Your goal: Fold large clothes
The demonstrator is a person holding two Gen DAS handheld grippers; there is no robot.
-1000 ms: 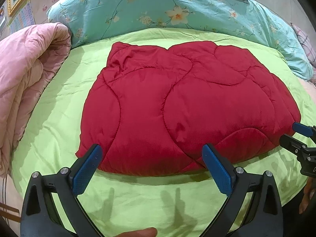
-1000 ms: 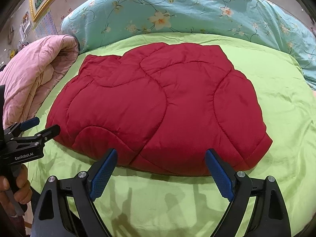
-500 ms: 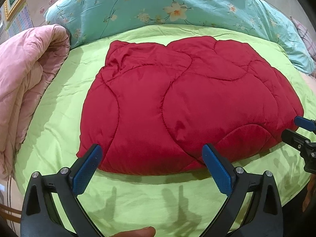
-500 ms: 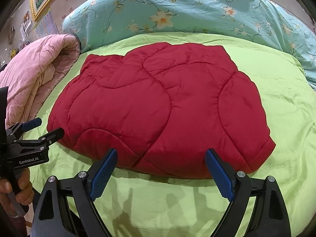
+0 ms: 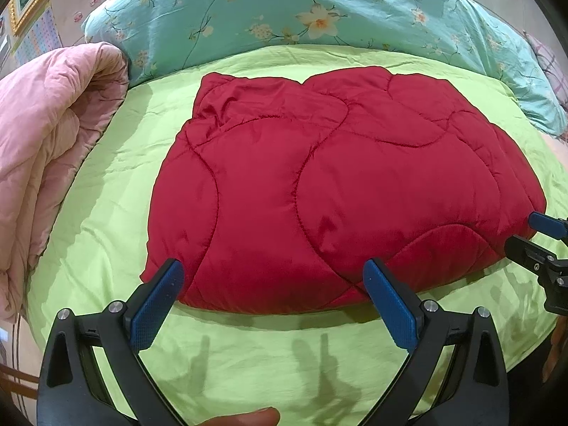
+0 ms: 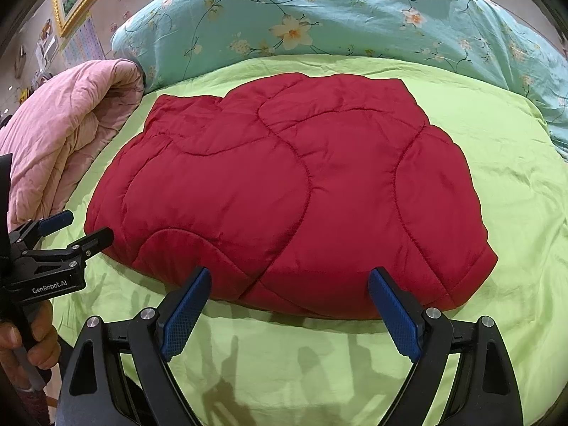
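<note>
Presently:
Jacket [image 5: 319, 191]: red, quilted, folded flat on green sheet [image 5: 106, 234].
Left gripper [image 5: 271, 277]: wide open, empty.
Right gripper [image 6: 289, 285]: wide open, empty.

Folded quilted garment [image 5: 319, 191] at the middle of the bed sheet [image 5: 106, 220]

Rolled quilt [image 5: 46, 142] lies at nine o'clock; floral duvet [image 5: 284, 10] at twelve; both grippers at six.

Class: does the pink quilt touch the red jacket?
Apart. In the left wrist view, bare green sheet separates the pink quilt from the red jacket.
</note>
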